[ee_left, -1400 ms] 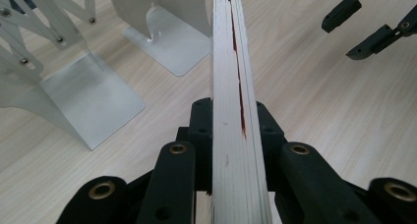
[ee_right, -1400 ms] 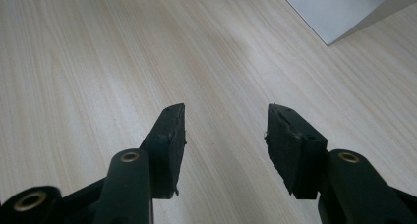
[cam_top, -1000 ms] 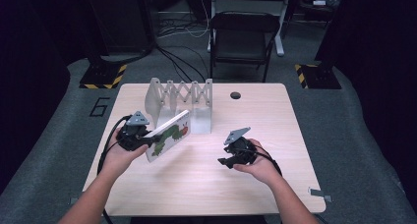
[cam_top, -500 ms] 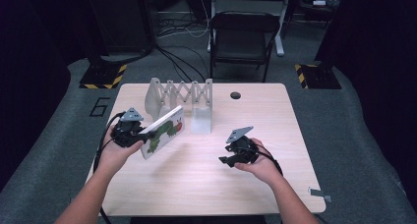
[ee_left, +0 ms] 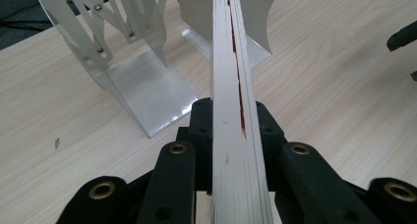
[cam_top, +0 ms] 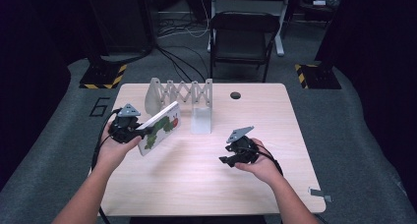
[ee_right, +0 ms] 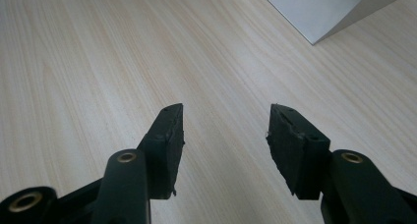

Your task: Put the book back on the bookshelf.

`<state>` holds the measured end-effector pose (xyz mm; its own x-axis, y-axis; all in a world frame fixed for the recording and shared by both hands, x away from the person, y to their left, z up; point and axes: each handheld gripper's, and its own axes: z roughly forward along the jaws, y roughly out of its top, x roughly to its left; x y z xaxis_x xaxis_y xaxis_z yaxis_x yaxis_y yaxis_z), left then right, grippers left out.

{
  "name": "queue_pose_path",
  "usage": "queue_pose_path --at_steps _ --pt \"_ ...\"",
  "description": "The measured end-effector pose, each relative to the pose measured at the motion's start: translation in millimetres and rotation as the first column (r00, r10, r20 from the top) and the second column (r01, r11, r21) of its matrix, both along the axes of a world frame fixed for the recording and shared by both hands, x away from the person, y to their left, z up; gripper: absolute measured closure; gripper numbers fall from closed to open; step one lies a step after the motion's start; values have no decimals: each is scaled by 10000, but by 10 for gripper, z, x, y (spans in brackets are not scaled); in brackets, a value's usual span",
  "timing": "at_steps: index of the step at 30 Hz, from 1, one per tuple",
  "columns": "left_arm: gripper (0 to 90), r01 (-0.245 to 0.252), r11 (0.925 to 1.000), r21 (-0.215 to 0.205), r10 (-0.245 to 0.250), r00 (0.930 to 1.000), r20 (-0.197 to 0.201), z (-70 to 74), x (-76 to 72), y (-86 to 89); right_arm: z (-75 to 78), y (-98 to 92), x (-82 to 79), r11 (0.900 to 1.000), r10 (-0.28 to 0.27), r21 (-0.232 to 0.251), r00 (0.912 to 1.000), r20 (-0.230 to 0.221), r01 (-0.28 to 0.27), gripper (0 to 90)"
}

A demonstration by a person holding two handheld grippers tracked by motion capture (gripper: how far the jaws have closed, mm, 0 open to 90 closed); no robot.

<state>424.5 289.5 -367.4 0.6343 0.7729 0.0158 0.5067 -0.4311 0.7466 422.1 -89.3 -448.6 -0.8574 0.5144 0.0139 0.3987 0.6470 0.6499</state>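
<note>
The left hand-held gripper [cam_top: 140, 132] is clamped on the near end of a picture book [cam_top: 159, 127], its jaws pressed against the two covers. The book is held off the desk [cam_top: 196, 184] at the left side, just in front of the metal accordion book rack [cam_top: 181, 93]. Its long axis runs from the gripper away and to the right, so the far end points toward the rack's right upright plate [cam_top: 201, 120], and its illustrated cover, with a green caterpillar, tilts up toward the high camera. Compared with a second ago, the left hand [cam_top: 114, 148] has carried the book a little farther left and away from the person, while the right hand [cam_top: 260, 162] has stayed where it was. The right hand-held gripper [cam_top: 227, 160] hovers low over the bare wood at the right of the desk, well apart from the book, with its jaws wide apart and nothing between them. The left gripper view looks straight along the book's page edge [ee_left: 236, 111], showing a thin red line between the pages and the rack's crossed slats [ee_left: 105, 27] and base plate [ee_left: 147, 89] just beyond, details the high view cannot resolve. The right gripper view shows the open pads [ee_right: 169, 135] over wood grain and a corner of the rack's metal base [ee_right: 324, 8].
</note>
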Motion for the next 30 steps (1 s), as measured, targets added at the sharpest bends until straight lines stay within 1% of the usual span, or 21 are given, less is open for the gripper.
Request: queue_pose_path --at_steps 2,3,4,5,6,8,9,10,11,12,13,14,17,18,19,20,21,22,25,27,30 --pt "757 -129 9999 -52 129 9999 34 12 9 8 -2 -1 0 10000 -5 5 10000 -6 5 478" --pt "757 -172 9998 -60 171 9998 -33 25 12 12 -3 -3 0 10000 11 -18 10000 0 -11 478" --pt "757 -222 9998 -16 222 9998 7 33 17 15 -4 -5 1 10000 41 -24 10000 7 -41 478" --pt "757 -201 9998 9 201 9998 -41 42 20 20 -6 -8 2 10000 70 -6 10000 3 -70 478" --pt "757 -306 9995 -71 306 9995 22 48 26 17 -7 -8 2 10000 49 5 10000 11 -49 478" --pt "757 -379 9992 -90 380 9993 29 62 36 20 -6 -12 4 10000 53 -5 10000 20 -53 478" --pt "757 -366 9993 -26 366 9993 -14 72 41 29 -5 -13 4 10000 14 14 10000 18 -14 478" --pt "757 -430 9991 -52 430 9991 10 75 48 29 -4 -16 5 10000 19 7 10000 32 -19 478" --pt "757 -508 9986 -108 509 9987 87 71 50 26 -5 -14 -3 10000 -71 51 10000 -69 72 478" --pt "757 -456 9990 9 456 9990 10 88 55 40 -5 -16 -2 10000 -54 50 10000 -65 55 478" --pt "757 -552 9984 -117 552 9985 30 89 57 43 -5 -21 3 10000 -7 -8 10000 36 7 478" --pt "757 -570 9983 -155 571 9984 43 93 59 54 -6 -22 2 10000 -25 -6 10000 19 25 478" --pt "757 -686 9976 -132 687 9976 78 107 54 81 -8 -23 2 10000 -8 -13 10000 22 8 478" --pt "758 -653 9978 -90 653 9979 15 115 55 98 -8 -21 1 10000 -19 -27 10000 30 19 478" --pt "757 -765 9970 -133 765 9971 17 119 53 106 -10 -19 0 10000 -28 -26 10000 28 28 478" --pt "758 -839 9963 -178 841 9964 73 120 56 115 -10 -14 -9 9999 -112 -24 9999 -71 111 478" --pt "757 -888 9960 -137 889 9960 47 131 57 128 -12 -14 -5 10000 -29 -39 10000 23 29 478" --pt "757 -935 9955 -128 936 9956 74 138 59 139 -11 -16 -5 10000 17 -72 10000 20 -17 478" --pt "757 -1022 9946 -197 1024 9947 84 159 70 168 -11 -16 -9 10000 -8 -68 10000 14 9 477" --pt "757 -1090 9939 -177 1092 9939 116 171 78 178 -13 -15 -17 9999 -138 -15 9999 -69 138 477" --pt "757 -1257 9917 -262 1262 9919 161 181 97 182 -16 -19 -11 9999 -108 -34 9999 -26 108 477"
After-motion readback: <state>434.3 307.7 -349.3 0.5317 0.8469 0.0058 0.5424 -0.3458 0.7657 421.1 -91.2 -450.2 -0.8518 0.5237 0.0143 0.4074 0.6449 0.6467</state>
